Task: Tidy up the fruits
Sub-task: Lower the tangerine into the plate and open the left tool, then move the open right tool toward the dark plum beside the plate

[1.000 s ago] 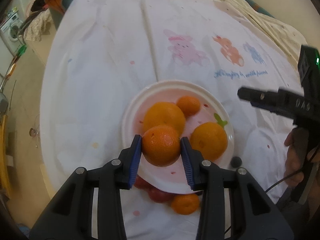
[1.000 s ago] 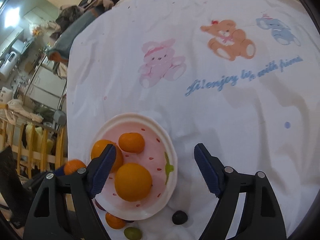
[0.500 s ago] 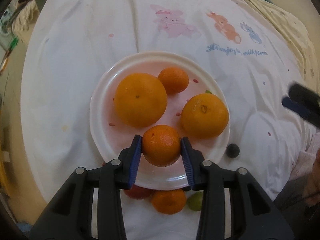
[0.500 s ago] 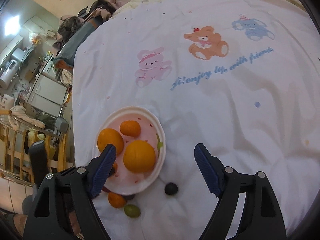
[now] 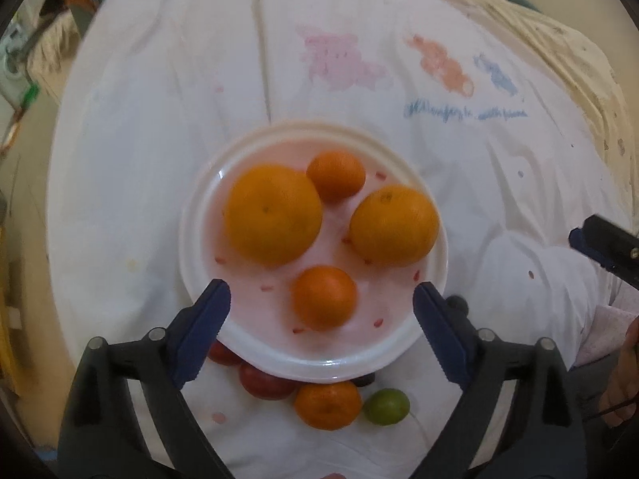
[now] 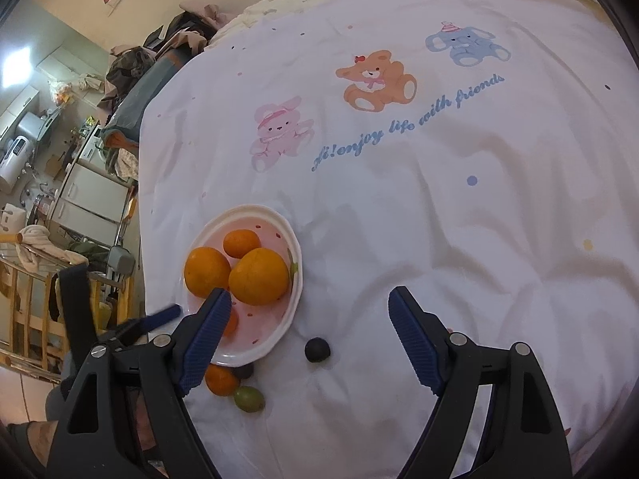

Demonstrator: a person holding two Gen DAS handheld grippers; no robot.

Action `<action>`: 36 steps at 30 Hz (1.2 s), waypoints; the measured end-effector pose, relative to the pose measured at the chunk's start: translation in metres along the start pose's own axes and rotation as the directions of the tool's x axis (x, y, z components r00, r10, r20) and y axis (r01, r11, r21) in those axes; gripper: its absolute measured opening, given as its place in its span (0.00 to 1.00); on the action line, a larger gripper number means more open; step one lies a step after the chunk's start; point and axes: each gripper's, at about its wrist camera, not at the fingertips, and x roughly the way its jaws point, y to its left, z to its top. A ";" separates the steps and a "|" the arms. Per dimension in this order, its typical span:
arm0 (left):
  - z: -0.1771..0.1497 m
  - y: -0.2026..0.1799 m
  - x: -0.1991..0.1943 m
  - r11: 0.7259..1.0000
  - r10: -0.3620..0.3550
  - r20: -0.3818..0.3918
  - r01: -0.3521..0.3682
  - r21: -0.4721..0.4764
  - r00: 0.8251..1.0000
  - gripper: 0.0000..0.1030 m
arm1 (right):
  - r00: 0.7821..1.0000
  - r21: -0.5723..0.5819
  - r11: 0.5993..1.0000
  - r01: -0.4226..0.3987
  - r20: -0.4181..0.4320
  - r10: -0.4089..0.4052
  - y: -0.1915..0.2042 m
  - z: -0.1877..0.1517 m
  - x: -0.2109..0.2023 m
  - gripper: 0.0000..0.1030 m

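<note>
A white plate (image 5: 199, 215) with a pink centre lies on the bedsheet and holds two large oranges (image 5: 273, 213) (image 5: 394, 225) and two small mandarins (image 5: 336, 175) (image 5: 324, 297). My left gripper (image 5: 321, 319) hovers over the plate's near edge; its jaws are opening, and the near mandarin lies free on the plate between them, untouched. Another mandarin (image 5: 327, 405), a green fruit (image 5: 386, 406) and a red fruit (image 5: 265, 383) lie on the sheet below the plate. My right gripper (image 6: 309, 327) stands open above the sheet, right of the plate (image 6: 293, 279), holding nothing. A dark fruit (image 6: 317, 350) lies between its fingers.
The white sheet (image 6: 399, 199) has a printed rabbit, bear and elephant with blue lettering. The bed's left edge drops to a cluttered floor with wooden rails (image 6: 24, 311) and cabinets. A person's hand (image 5: 623, 383) shows at the right of the left wrist view.
My left gripper went from shut on the small mandarin to wide apart, and the mandarin now rests on the plate. My right gripper drew back from the plate.
</note>
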 end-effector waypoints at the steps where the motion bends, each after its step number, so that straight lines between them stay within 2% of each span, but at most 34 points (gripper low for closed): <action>1: 0.000 -0.002 -0.003 1.000 0.004 0.009 -0.004 0.015 1.000 0.88 | 1.000 -0.002 1.000 -0.001 0.000 0.001 0.001 -0.002 -0.001 0.81; 7: -0.002 -0.001 -0.023 0.999 0.033 0.079 -0.037 0.040 0.996 0.88 | 1.000 -0.018 1.000 -0.003 -0.003 0.003 0.006 -0.011 -0.003 0.81; 23: -0.034 0.036 -0.076 0.996 0.051 0.175 -0.037 -0.083 0.983 0.88 | 1.000 -0.044 0.999 0.020 -0.014 -0.021 0.016 -0.030 -0.003 0.81; 33: -0.051 0.064 -0.082 0.982 0.068 0.169 -0.036 -0.188 0.983 0.88 | 0.992 -0.001 0.999 0.034 -0.122 -0.034 0.011 -0.037 0.028 0.80; 34: -0.051 0.067 -0.082 0.979 0.064 0.170 -0.028 -0.204 0.983 0.88 | 0.990 -0.009 0.999 0.046 -0.132 -0.046 0.011 -0.038 0.032 0.79; 36: -0.050 0.070 -0.082 0.975 0.059 0.174 -0.019 -0.222 0.983 0.88 | 0.984 -0.043 0.996 0.073 -0.158 -0.079 0.014 -0.041 0.041 0.71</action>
